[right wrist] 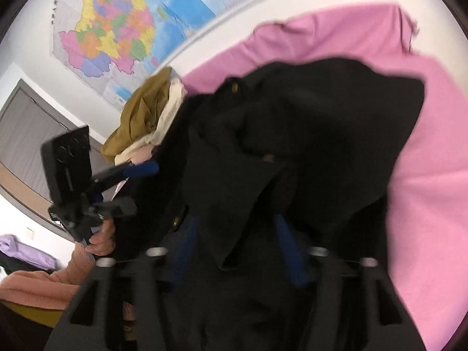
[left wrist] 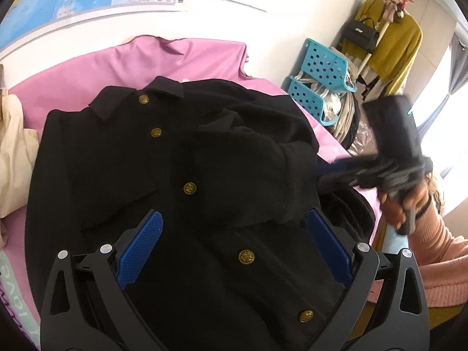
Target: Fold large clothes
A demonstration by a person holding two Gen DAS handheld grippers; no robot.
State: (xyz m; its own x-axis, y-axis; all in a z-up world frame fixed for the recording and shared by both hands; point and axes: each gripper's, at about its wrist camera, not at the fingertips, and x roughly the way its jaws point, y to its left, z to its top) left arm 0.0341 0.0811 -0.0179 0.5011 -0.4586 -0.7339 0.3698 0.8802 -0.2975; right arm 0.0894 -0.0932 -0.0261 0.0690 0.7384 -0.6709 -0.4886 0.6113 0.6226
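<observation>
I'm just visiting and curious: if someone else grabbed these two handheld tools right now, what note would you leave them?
Left tool: open, hovering above the black coat's buttoned front, holding nothing.
Right tool: a fold of coat lies between its blue pads; blur hides whether they pinch it.
The coat lies on the pink sheet, collar far, its right sleeve brought across the chest.
Left to do: left sleeve, then fold the body.

Pink bed (left wrist: 73, 82): black coat (left wrist: 146, 175), cream garment (left wrist: 14, 152).
</observation>
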